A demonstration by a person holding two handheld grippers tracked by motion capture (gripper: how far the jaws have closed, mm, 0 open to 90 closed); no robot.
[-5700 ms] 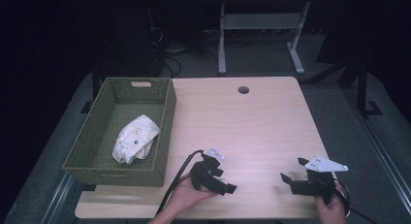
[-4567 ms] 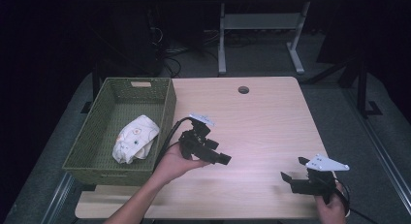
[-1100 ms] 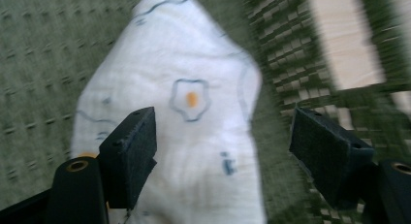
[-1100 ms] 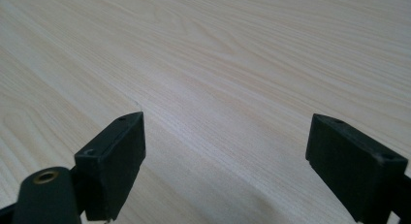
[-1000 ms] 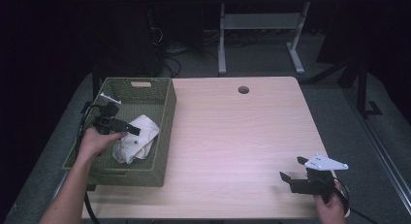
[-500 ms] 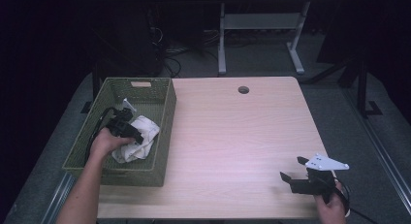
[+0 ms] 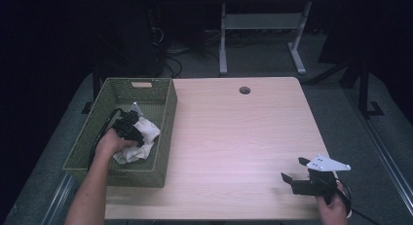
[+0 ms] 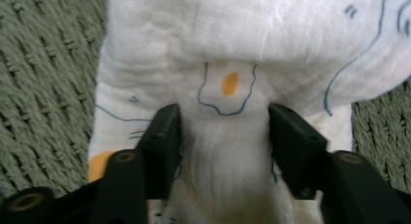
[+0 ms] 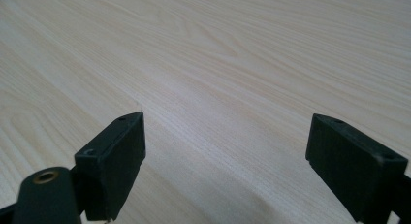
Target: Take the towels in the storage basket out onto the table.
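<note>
Left gripper (image 8: 223,136) down in basket (image 7: 160,118), jaws part-open astride a raised fold of cloth (image 8: 252,44), not yet pinched. Soft, light, likely to bunch; best taken at that fold. Right gripper (image 9: 225,156) wide open, empty, over table (image 9: 242,49).

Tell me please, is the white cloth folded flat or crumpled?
Crumpled: the white cloth lies bunched in the green basket, a fold between the left tongs.
</note>
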